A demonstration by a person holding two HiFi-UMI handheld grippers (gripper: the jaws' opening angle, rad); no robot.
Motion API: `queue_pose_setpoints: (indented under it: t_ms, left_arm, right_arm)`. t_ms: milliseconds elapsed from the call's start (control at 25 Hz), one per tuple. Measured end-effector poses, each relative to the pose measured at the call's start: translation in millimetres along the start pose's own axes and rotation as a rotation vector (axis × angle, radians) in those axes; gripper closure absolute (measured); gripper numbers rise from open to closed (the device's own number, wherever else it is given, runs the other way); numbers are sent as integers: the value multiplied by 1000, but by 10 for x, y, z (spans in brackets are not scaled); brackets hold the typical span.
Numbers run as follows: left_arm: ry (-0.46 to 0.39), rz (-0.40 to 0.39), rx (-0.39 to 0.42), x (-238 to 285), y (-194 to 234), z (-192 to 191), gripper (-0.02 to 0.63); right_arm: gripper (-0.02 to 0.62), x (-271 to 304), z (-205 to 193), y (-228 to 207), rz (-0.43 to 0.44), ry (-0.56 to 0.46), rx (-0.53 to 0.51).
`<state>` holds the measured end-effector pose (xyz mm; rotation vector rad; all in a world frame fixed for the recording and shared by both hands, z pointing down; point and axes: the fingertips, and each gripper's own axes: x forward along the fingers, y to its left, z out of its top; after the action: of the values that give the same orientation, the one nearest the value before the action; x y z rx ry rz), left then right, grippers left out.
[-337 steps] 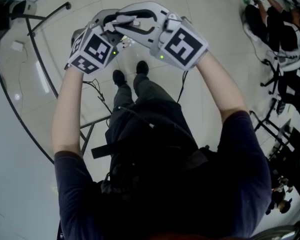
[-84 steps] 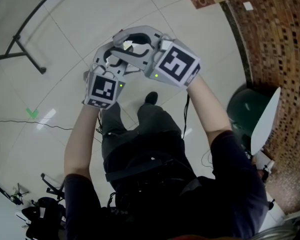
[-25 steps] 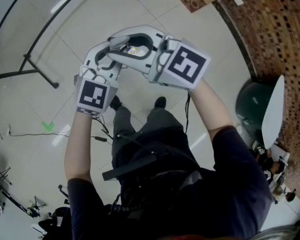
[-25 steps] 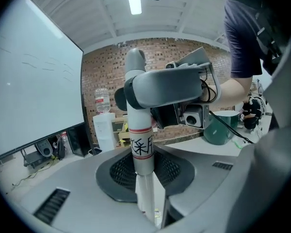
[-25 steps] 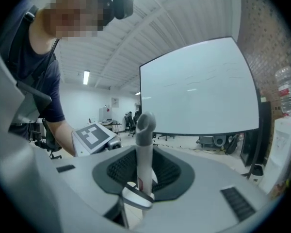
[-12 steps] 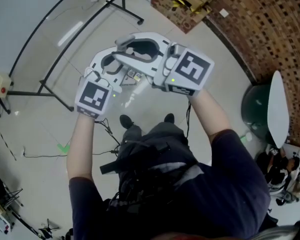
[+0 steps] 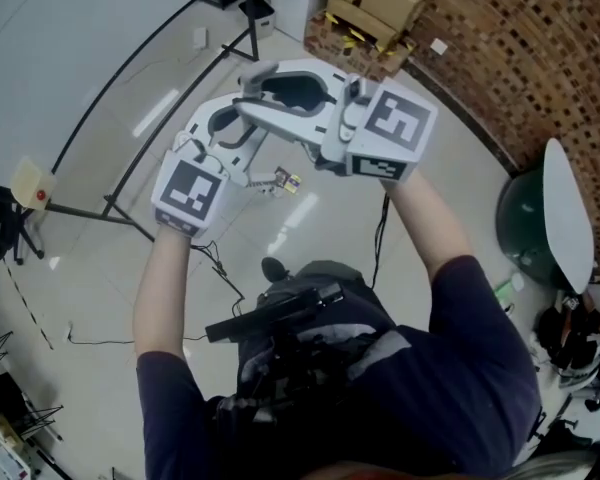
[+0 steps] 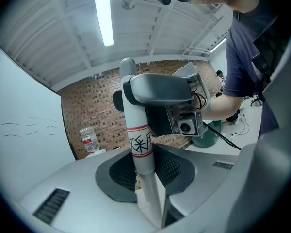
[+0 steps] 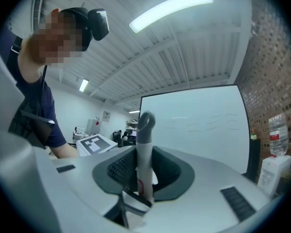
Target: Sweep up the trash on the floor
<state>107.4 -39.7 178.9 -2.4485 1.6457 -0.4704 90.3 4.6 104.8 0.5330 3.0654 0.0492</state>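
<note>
My white labelled handle (image 8: 139,144) stands upright, clamped in my left gripper (image 8: 148,176); the loop-topped handle (image 9: 144,149) stands upright in my right gripper (image 9: 141,178).

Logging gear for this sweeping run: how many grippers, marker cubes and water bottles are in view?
Grippers: 2, the left gripper and right gripper, each shut on a pole handle
Marker cubes: 2, the left cube and right cube
Water bottle: 1
Total: 5
</note>
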Motion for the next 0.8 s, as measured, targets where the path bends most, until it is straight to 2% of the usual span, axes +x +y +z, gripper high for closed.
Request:
queue_pose_setpoints:
  t_ms: [160,280,480,640,800]
  left_arm:
    - [14,4,47,-41,-101,178,528]
    - [13,6,48,-18,-266,314,528]
    - [41,-1,78,192,-847,479,526]
    - [65,-26,61,309,-1262,521,525]
    - [69,-51,5,343,-1493,519,523]
  right_arm:
    - [477,-134,157,117,-3,-39,-25]
    - [477,-311,241,209,-10,-59,-20]
    - [477,-916,240,452,-49,-55,-21]
    - [477,-1267,190,630,-66,-57,-5]
    - [482,-1408,96,718,-73,-44,-1]
